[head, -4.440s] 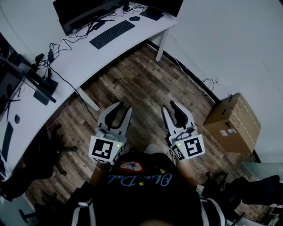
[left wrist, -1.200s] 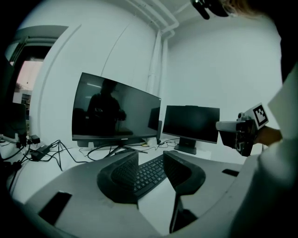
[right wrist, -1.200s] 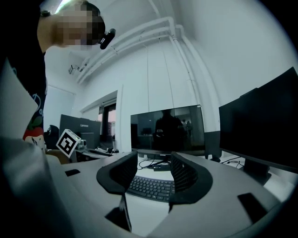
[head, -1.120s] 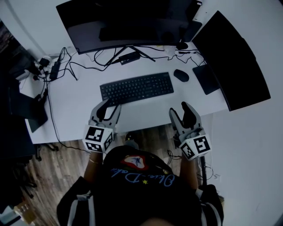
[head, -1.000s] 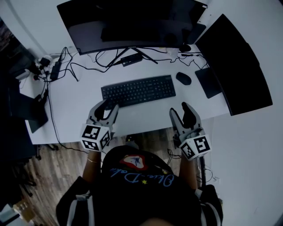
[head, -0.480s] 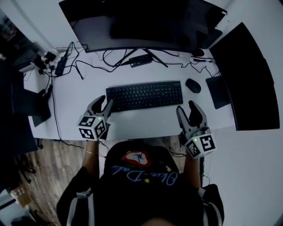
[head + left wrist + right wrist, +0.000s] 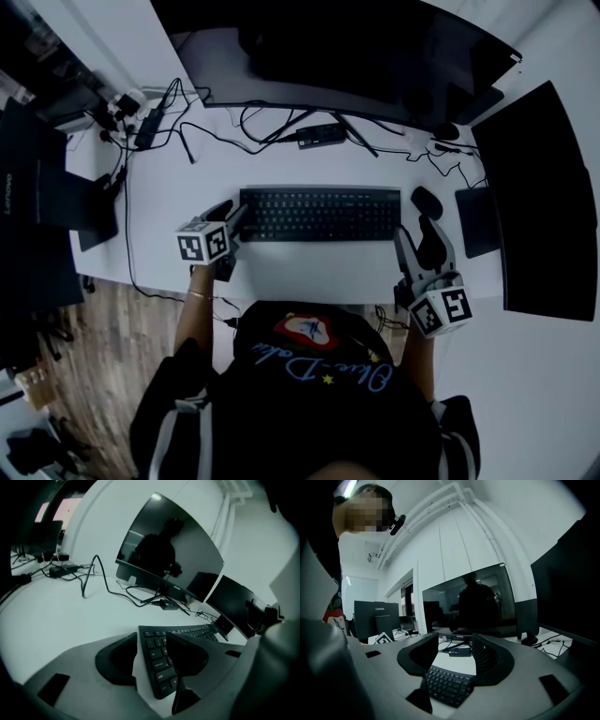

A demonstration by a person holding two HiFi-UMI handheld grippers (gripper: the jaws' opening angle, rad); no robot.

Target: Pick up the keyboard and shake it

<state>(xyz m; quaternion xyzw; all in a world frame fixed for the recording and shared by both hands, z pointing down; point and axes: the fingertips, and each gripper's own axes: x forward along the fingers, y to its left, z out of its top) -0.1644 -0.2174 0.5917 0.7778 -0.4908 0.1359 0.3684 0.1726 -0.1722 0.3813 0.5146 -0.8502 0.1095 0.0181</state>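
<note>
The flat black keyboard (image 7: 319, 214), with low square keys in neat rows, lies on the smooth white desk (image 7: 309, 272) near the curved monitor (image 7: 375, 56). My left gripper (image 7: 232, 216) has just been opening. Its matte black jaws straddle the keyboard's left end without clamping it. My right gripper (image 7: 415, 230) gapes empty by the right end, near the rounded mouse (image 7: 427, 202).

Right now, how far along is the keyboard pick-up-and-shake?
Done: only the approach; the keyboard lies flat on the desk, not yet lifted. In hand: the left gripper, its fingers just opening, straddles the keyboard's left end; the right gripper hangs open near the right end. Left: grip, lift, shake.
</note>
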